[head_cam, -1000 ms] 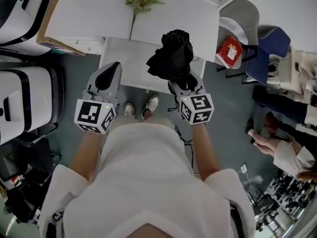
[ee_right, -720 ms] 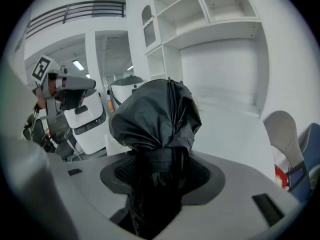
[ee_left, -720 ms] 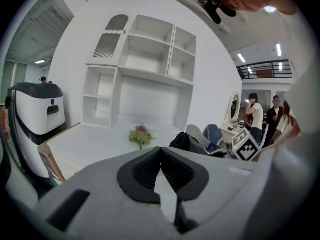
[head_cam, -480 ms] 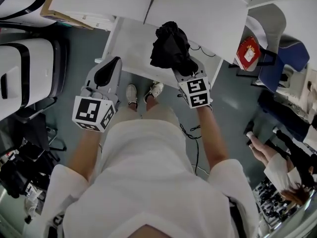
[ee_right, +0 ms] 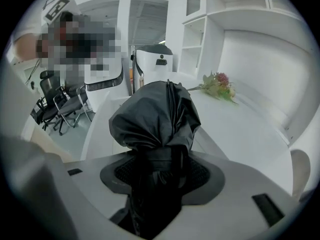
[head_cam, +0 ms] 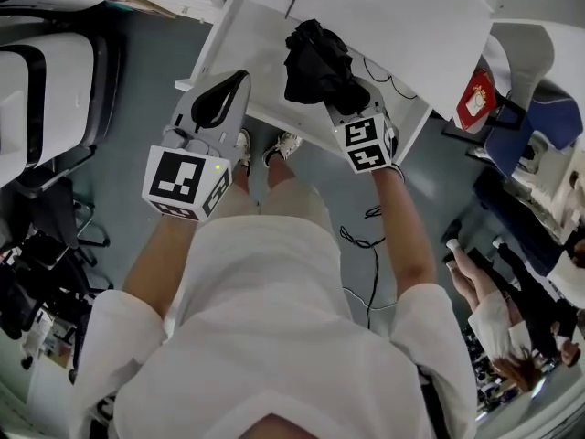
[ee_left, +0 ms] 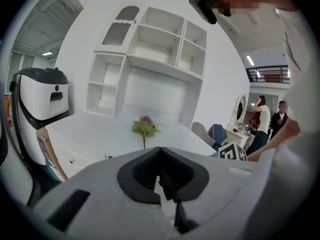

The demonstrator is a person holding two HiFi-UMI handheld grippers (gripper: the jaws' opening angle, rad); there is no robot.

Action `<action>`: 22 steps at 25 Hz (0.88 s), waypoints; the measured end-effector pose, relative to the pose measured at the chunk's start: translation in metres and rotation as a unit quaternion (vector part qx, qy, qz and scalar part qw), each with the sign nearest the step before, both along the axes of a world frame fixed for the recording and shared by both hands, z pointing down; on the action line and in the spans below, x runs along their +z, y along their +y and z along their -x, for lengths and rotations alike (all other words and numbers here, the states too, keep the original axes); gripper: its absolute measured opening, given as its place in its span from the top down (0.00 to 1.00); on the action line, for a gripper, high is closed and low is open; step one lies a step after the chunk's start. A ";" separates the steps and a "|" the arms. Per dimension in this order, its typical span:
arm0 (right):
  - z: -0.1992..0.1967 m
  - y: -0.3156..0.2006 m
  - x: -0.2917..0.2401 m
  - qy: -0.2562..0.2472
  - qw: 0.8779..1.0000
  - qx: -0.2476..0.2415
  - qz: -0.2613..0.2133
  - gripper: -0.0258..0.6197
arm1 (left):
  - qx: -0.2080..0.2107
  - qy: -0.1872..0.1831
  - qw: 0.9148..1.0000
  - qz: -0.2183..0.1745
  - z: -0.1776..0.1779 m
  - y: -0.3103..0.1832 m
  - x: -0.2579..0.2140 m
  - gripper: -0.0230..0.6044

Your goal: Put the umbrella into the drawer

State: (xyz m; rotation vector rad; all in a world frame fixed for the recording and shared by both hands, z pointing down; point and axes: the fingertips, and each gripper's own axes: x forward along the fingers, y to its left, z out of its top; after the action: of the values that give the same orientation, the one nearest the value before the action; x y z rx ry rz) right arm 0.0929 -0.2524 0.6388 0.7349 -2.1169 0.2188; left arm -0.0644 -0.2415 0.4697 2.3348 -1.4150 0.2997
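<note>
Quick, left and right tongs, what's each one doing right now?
Left tongs: closed, nothing held.
Right tongs: closed on the black umbrella.

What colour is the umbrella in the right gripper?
Black; the folded fabric umbrella shows best in the right gripper view.

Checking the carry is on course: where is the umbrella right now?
Head view, upper middle: the black umbrella is clamped in the right gripper, held over the open white drawer, to the right of the left gripper.
</note>
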 end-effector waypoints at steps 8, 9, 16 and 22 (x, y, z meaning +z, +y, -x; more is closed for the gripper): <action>0.021 0.003 0.028 0.039 0.997 -0.071 -0.010 0.60 | -0.006 -0.002 1.000 0.011 0.001 0.007 0.008 0.94; 0.023 0.003 0.032 0.040 0.996 -0.074 -0.007 0.60 | -0.006 -0.003 1.000 0.013 0.002 0.009 0.009 0.94; 0.034 0.001 0.066 0.074 0.991 -0.109 -0.003 0.60 | -0.005 -0.014 1.000 0.022 0.005 0.022 0.012 0.94; 0.034 -0.005 0.090 0.100 0.987 -0.125 0.010 0.59 | -0.020 -0.014 0.999 0.025 0.016 0.034 0.011 0.94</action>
State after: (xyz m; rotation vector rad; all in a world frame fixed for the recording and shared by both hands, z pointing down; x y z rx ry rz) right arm 0.0588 -0.2570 0.7284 0.4516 -1.9874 0.0279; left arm -0.0799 -0.2077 0.4810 2.2679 -1.4484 0.3526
